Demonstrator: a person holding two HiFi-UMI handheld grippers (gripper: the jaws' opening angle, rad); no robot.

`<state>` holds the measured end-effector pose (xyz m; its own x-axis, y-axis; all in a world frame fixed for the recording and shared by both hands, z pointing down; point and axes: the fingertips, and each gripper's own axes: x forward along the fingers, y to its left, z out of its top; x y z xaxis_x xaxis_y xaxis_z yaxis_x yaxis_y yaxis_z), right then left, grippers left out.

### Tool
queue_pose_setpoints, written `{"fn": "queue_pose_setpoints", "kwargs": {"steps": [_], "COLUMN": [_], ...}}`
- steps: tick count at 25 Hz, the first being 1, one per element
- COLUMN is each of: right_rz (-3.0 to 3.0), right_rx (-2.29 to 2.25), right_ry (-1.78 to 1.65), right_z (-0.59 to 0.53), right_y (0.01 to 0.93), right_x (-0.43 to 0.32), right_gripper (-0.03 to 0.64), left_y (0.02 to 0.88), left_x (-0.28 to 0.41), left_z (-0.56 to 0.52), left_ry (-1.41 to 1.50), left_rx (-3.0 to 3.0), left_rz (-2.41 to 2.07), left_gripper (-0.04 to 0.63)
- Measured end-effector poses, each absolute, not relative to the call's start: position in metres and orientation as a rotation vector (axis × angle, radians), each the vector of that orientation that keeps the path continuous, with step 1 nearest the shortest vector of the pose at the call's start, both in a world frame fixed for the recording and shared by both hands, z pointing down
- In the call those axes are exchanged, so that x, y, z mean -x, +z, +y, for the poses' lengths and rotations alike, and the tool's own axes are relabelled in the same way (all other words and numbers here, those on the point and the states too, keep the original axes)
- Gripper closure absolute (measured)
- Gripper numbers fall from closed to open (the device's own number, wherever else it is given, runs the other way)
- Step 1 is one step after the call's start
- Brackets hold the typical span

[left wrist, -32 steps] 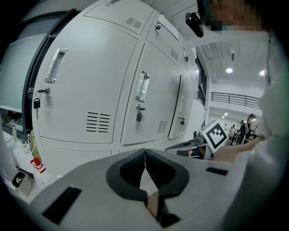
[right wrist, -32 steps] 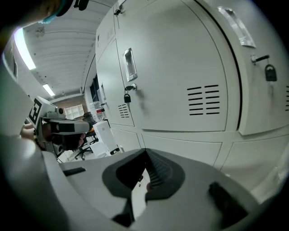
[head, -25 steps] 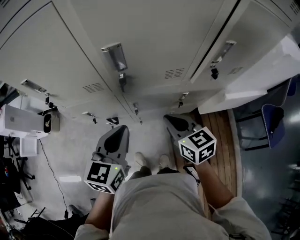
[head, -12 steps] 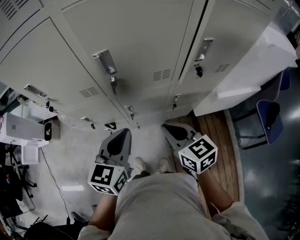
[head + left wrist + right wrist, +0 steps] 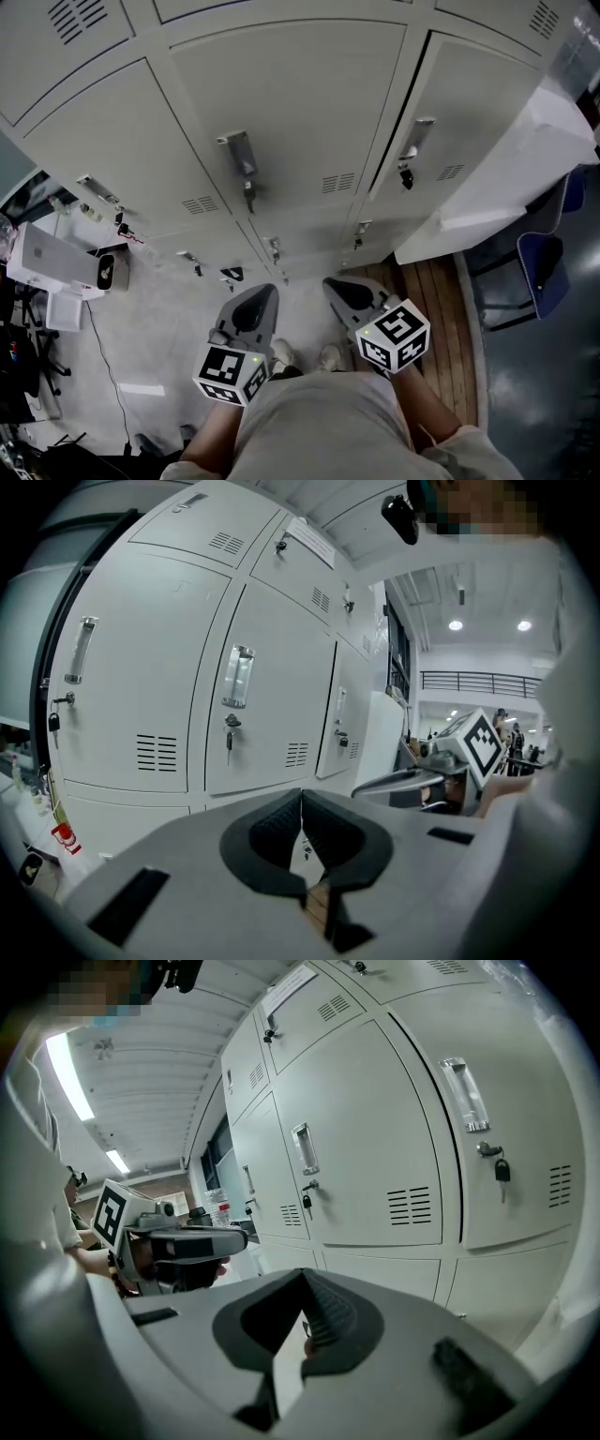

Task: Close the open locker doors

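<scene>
Grey-white locker doors (image 5: 281,103) fill the head view. The right door (image 5: 459,103) shows a dark gap down its left edge, so it looks slightly ajar; its handle (image 5: 417,141) has a key hanging below. The middle door's handle (image 5: 241,155) faces me. In the left gripper view a dark gap also borders the far-left door (image 5: 122,686). My left gripper (image 5: 267,292) and right gripper (image 5: 330,282) hang low in front of the lockers, apart from them, both shut and empty. Their jaws meet in the left gripper view (image 5: 302,803) and in the right gripper view (image 5: 302,1283).
A white slanted panel (image 5: 506,159) juts out at the right of the lockers. Below it lie wooden floorboards (image 5: 441,281) and a blue chair (image 5: 544,253). White boxes and a small device (image 5: 56,262) sit on the floor at left, with cables nearby. The person's shoes (image 5: 305,354) stand between the grippers.
The head view has tilted, so the lockers sit lower in frame and an upper row of vents shows. Both grippers have shifted slightly down in view and stay shut.
</scene>
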<state>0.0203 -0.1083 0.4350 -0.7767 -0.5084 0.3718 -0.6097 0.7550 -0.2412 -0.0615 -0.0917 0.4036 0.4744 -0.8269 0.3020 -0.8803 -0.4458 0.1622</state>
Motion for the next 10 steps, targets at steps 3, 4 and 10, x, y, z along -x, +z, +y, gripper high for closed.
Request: {"fn": "queue_pose_setpoints", "kwargs": {"steps": [3,4,10], "right_rz": [-2.670,-2.669,-2.668], "right_rx": [-0.846,-0.840,-0.811], "right_ry": [0.508,0.509,0.514], "right_z": [-0.1063,-0.1060,-0.1068], "right_y": [0.4364,0.4369,0.4390], "right_x": [-0.0168,-0.0161,-0.0128], "right_gripper": [0.591,0.591,0.591], "left_y": [0.4044,0.4048,0.4060], "left_x": [0.0644,0.0654,0.0682], "left_z": [-0.0910,-0.0909,-0.0912], "left_ry": [0.257,0.258,0.270], "left_rx": [-2.417,-2.412,-2.399], "left_rz": [-1.464,-1.467,-1.473], "left_gripper": [0.580,0.580,0.580]}}
